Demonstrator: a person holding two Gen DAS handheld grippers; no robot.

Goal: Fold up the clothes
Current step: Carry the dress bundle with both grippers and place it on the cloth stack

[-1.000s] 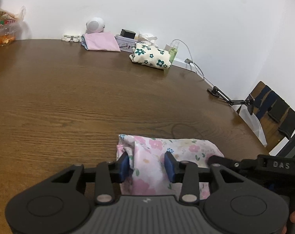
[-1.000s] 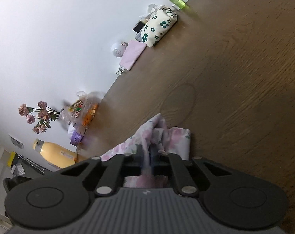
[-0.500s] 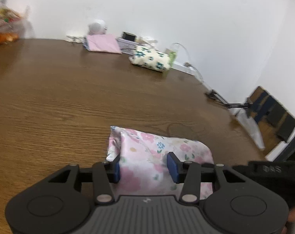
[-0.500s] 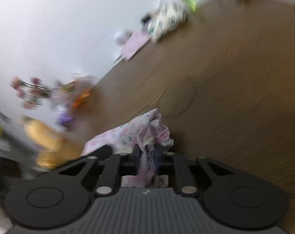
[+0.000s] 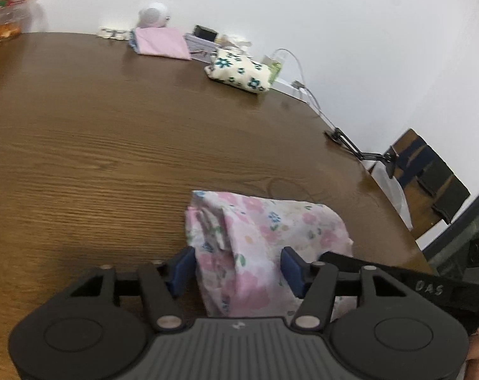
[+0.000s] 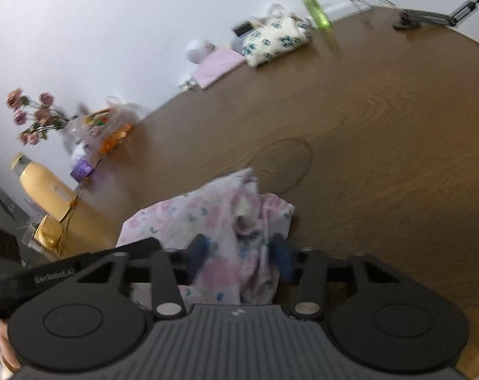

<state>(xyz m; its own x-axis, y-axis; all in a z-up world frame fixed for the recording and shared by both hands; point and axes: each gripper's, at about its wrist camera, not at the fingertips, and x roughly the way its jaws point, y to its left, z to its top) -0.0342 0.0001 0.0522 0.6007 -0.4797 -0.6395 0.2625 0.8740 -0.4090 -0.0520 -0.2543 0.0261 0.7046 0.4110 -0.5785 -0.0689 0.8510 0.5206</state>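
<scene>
the pink floral cloth (image 5: pixel 264 234) lies as a small folded bundle on the near part of the brown table (image 5: pixel 113 145), just in front of both tools. the left gripper (image 5: pixel 238 267) has its blue pads spread, one on each side of the bundle, and it does not pinch anything. the right gripper (image 6: pixel 239 253) is also spread wide, with cloth lying between its pads but not squeezed.

what could go wrong: the bundle is loose on its right end, where a fold stands up and looks a bit crumpled. if a pad catches this fold while the tool goes away, i think the layers can be dragged open. also the bundle sits near the table edge, so a push toward the person could make it slide off.

the bundle would fit a fold that is finished and also one that needs one more turn; the pictures do not decide.

the right view shows the raised, messy fold and, far left, flowers (image 6: pixel 30 117) and a yellow bottle (image 6: pixel 40 186). the left view shows instead the flat top and tidy left corner, and a chair (image 5: pixel 429 177) behind the table. both show a cream floral bundle (image 5: pixel 239 71) far away.
</scene>
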